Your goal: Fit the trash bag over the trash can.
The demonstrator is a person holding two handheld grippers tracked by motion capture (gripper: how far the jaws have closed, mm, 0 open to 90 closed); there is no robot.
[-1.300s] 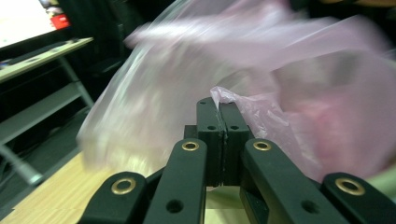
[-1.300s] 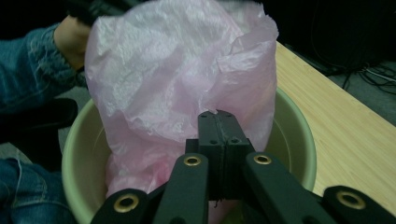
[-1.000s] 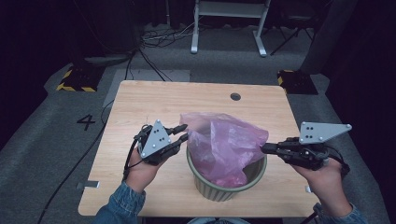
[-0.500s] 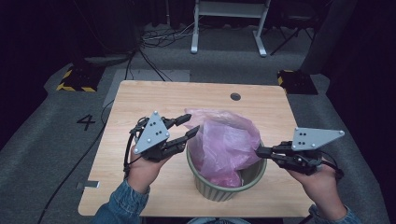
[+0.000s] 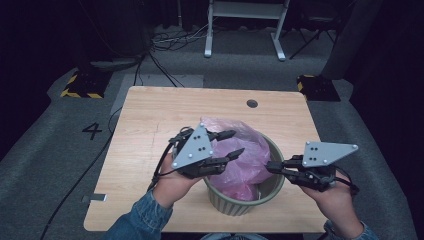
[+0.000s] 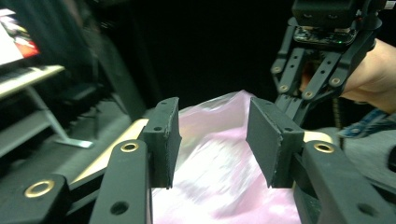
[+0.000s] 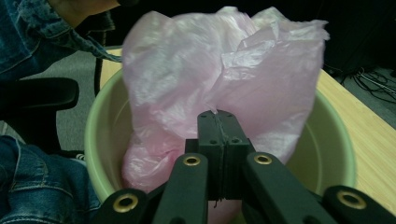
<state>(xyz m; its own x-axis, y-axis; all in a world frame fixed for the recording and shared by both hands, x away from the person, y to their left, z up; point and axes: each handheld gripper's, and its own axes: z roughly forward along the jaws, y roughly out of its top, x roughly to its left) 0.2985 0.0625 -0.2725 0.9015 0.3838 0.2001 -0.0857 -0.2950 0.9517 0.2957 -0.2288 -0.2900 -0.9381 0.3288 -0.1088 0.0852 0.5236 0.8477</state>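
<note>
- My right claw (image 7: 219, 122) is pressed together, and it seems to pinch a thin bit of the pink bag (image 7: 219, 70) at the tips. I hold it there so that side of the bag does not slip down into the bin (image 7: 334, 140).
- My left claw (image 5: 231, 144) is spread. Its jaws have just been opening, and the pads (image 6: 163, 140) press on nothing. The bag sits past them, lower down.
- The bag sits inside the green bin, bunched up, with its top poking above the rim. I think it is there to line the bin.
- The bin stands on the table (image 5: 150, 130), near my edge, between my two hands. That way each claw can reach its own side.
- I think the next job is for my left claw to grab the near edge of the bag and pull it over the rim.
- The bag is thin and slippery, so it could slide out or tear.
</note>
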